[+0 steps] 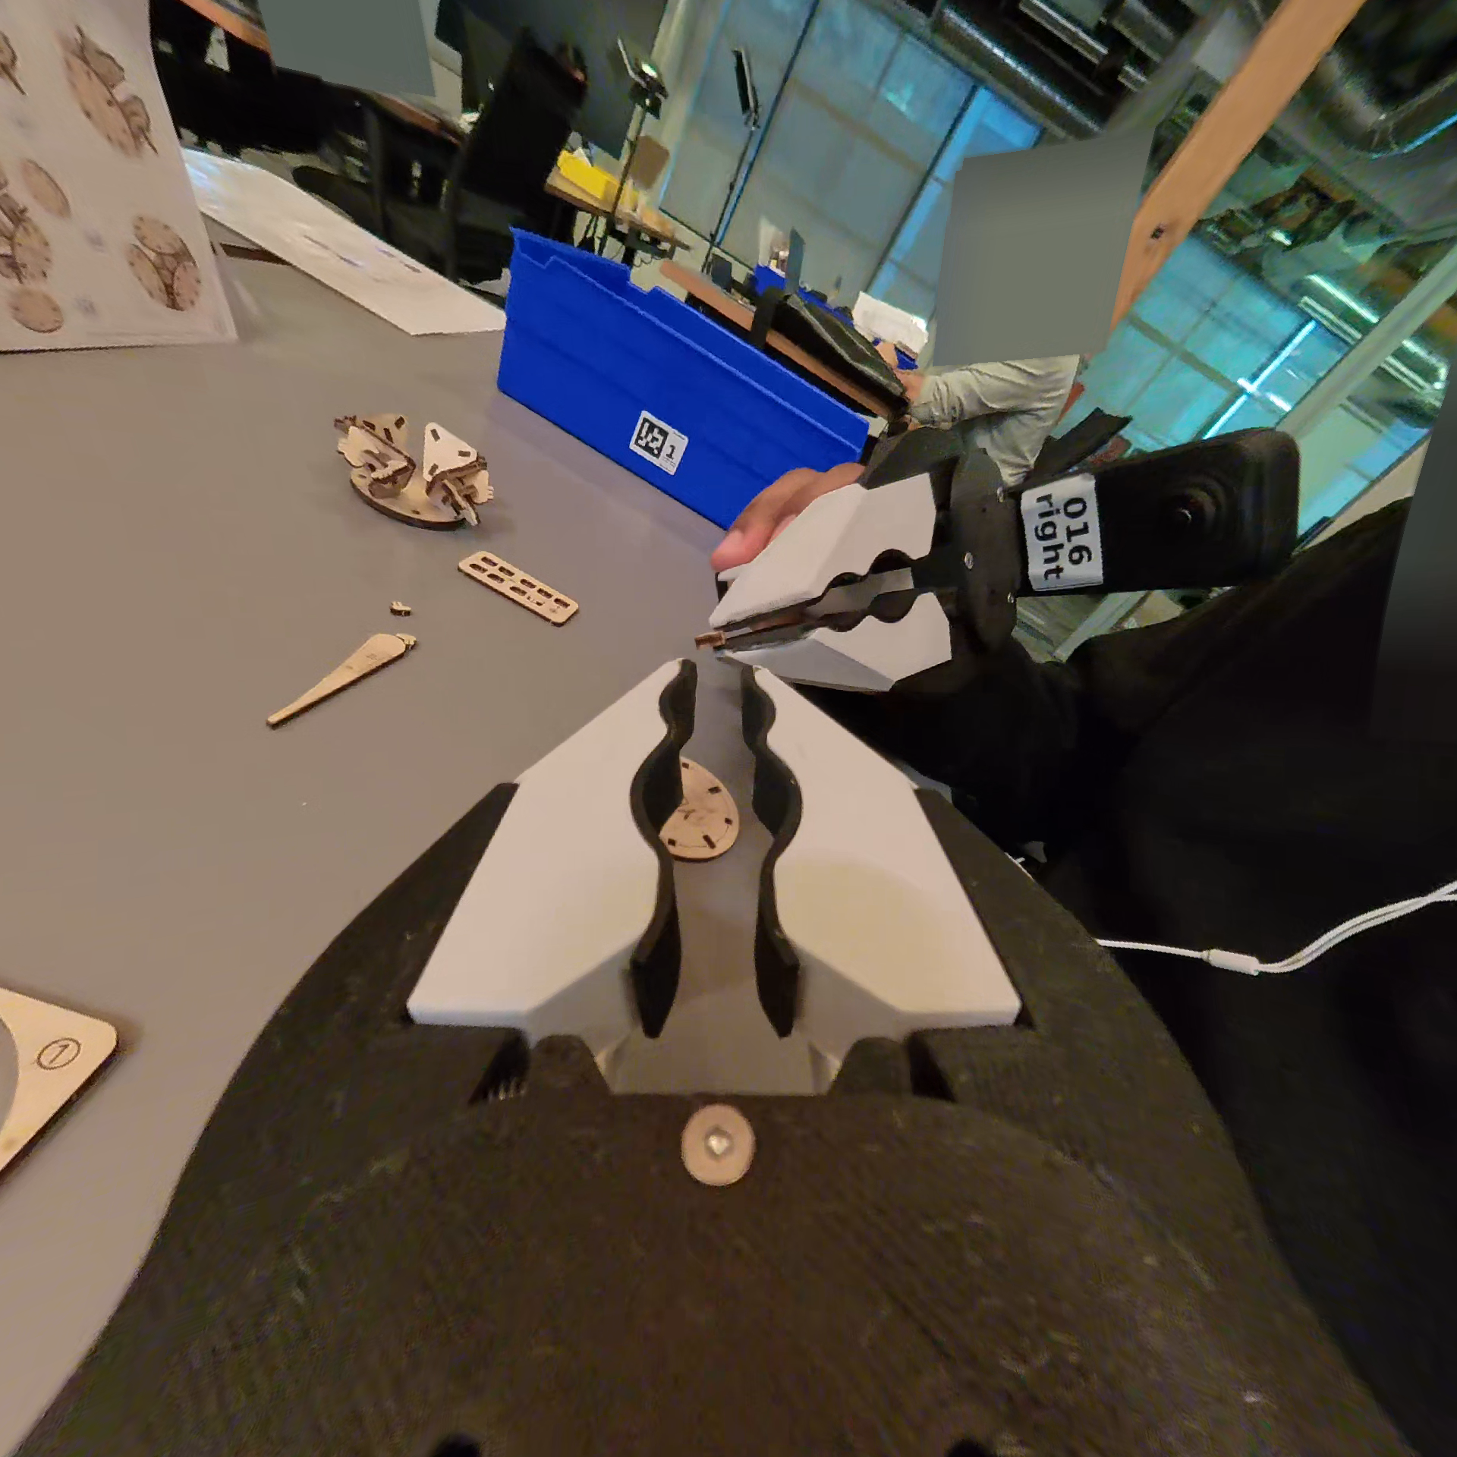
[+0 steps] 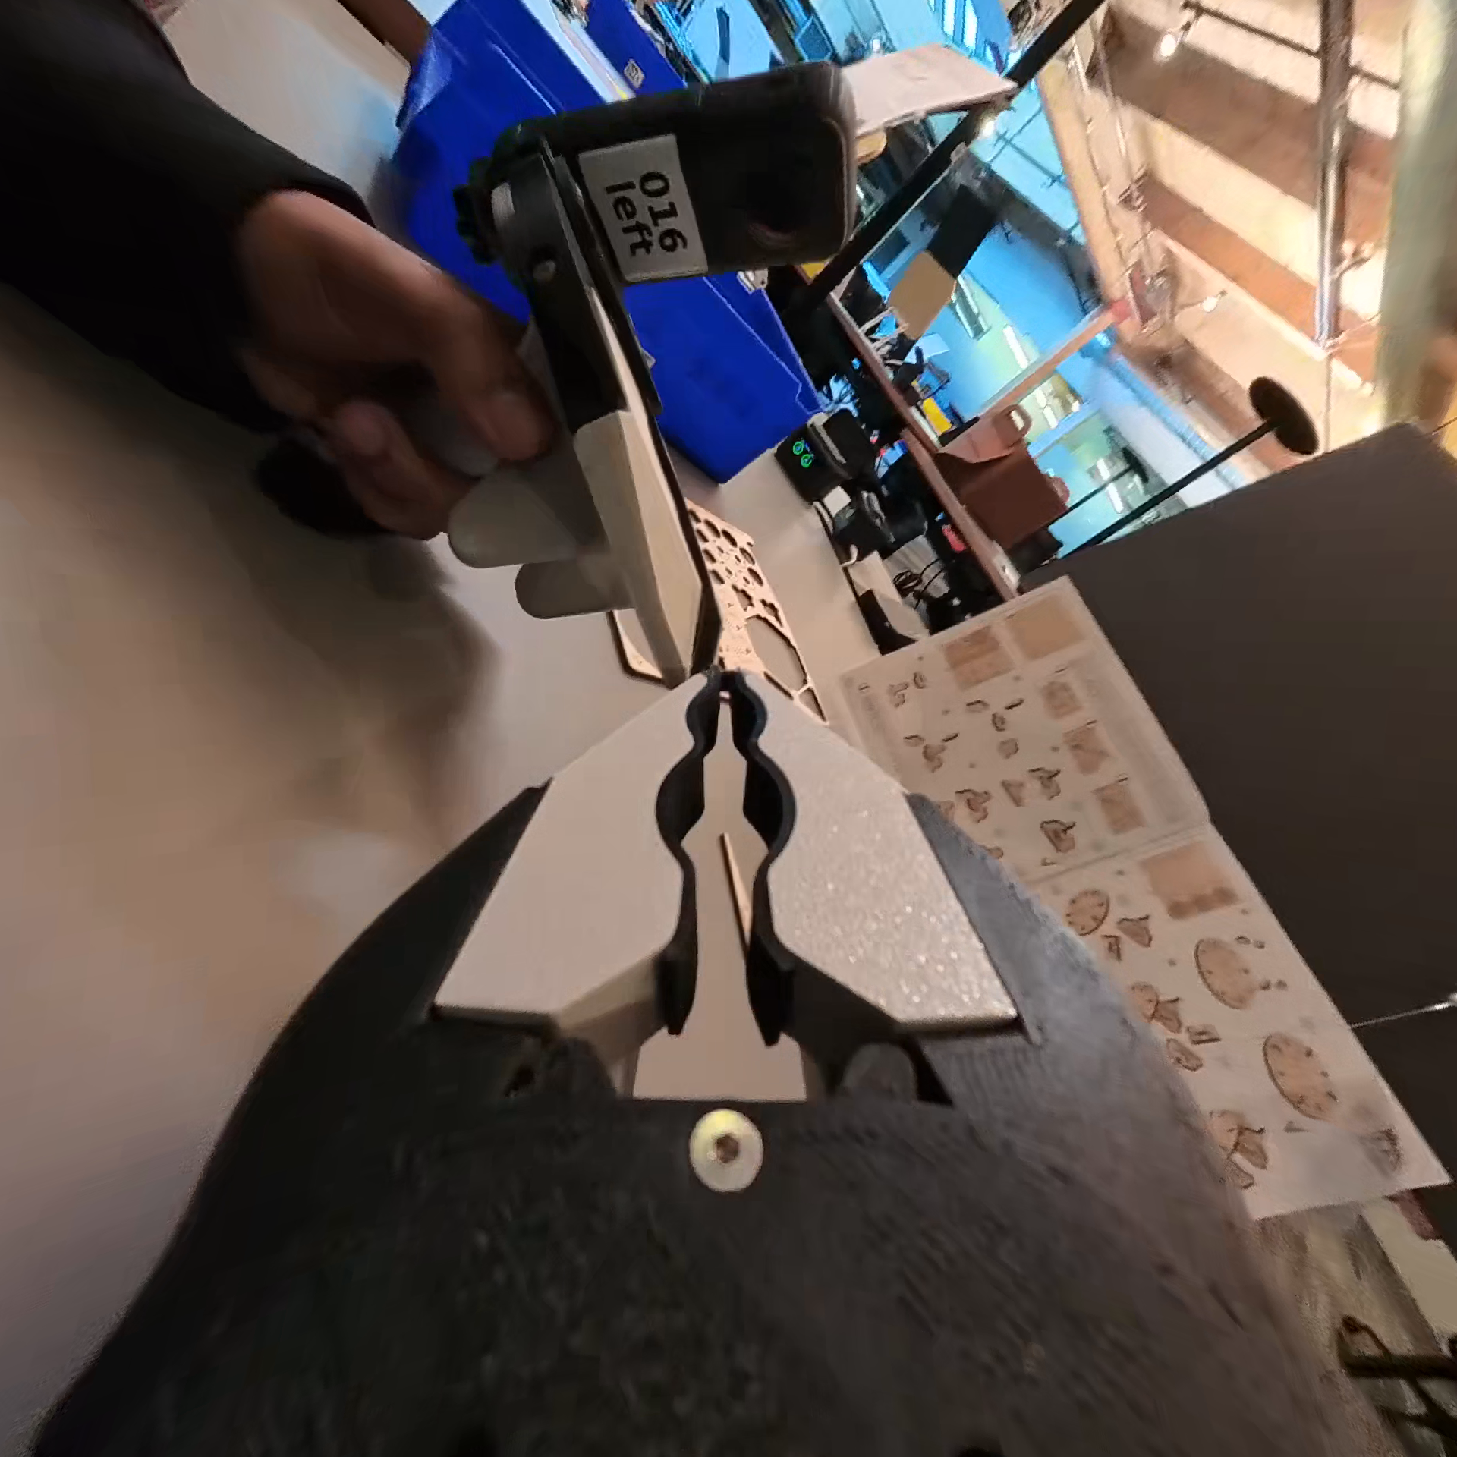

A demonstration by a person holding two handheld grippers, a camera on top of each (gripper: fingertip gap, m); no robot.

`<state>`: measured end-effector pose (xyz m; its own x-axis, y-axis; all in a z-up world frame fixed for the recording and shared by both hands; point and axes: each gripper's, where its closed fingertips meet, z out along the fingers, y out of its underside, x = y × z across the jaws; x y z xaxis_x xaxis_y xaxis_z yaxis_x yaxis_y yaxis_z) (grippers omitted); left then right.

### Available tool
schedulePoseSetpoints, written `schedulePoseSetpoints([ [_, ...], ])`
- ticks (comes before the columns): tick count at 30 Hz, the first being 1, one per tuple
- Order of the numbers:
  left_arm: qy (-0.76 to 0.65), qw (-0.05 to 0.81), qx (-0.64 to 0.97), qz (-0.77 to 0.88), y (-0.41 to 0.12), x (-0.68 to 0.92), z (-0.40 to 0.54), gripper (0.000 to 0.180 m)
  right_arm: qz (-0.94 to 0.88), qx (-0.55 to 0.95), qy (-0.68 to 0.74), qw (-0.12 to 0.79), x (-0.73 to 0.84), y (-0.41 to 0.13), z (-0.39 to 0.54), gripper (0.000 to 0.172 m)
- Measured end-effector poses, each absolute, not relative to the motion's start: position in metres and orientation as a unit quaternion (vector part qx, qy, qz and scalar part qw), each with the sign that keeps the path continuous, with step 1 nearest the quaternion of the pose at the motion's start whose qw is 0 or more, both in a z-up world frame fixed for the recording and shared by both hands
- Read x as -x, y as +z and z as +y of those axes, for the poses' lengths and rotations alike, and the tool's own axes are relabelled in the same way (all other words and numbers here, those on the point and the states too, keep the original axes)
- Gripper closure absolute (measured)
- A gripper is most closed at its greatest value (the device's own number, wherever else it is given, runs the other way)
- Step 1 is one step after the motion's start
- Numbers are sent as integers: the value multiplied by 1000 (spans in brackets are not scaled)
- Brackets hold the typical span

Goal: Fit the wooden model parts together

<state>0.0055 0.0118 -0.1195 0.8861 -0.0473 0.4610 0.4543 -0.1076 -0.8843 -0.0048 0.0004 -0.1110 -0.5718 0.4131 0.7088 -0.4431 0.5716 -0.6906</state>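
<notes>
My left gripper (image 1: 719,674) is open and empty, its fingertips a small way apart above the grey table (image 1: 197,828). A round wooden disc (image 1: 700,820) lies on the table and shows through the gap, untouched. My right gripper (image 1: 721,635) is just beyond the left fingertips and is shut on a thin flat wooden piece (image 1: 709,639) whose end sticks out of the tips. In the right wrist view the right gripper (image 2: 721,690) is shut, the wooden piece (image 2: 737,891) shows edge-on between the pads, and the left gripper (image 2: 682,662) hangs close over its tip.
A wooden part-built model on a round base (image 1: 414,473), a slotted strip (image 1: 518,587), a tapered piece (image 1: 339,682) and a tiny piece (image 1: 400,608) lie on the table. A blue bin (image 1: 670,394) stands behind. Printed sheets (image 1: 87,173) and a punched wooden sheet (image 2: 749,615) lie nearby. The tips of both grippers are at nearly the same place.
</notes>
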Motion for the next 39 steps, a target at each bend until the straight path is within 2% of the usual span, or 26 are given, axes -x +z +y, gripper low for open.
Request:
schedulePoseSetpoints([
  [12,-212,666,701,-141,-112,-7,10,170,-757,-27,459,465,0,-113,-2,171],
  [24,-314,674,653,-141,-98,-16,6,176,-733,-42,505,455,-12,-99,-6,171],
  [39,-377,666,631,-126,-93,-25,2,180,-711,-87,515,472,-25,-92,-12,172],
])
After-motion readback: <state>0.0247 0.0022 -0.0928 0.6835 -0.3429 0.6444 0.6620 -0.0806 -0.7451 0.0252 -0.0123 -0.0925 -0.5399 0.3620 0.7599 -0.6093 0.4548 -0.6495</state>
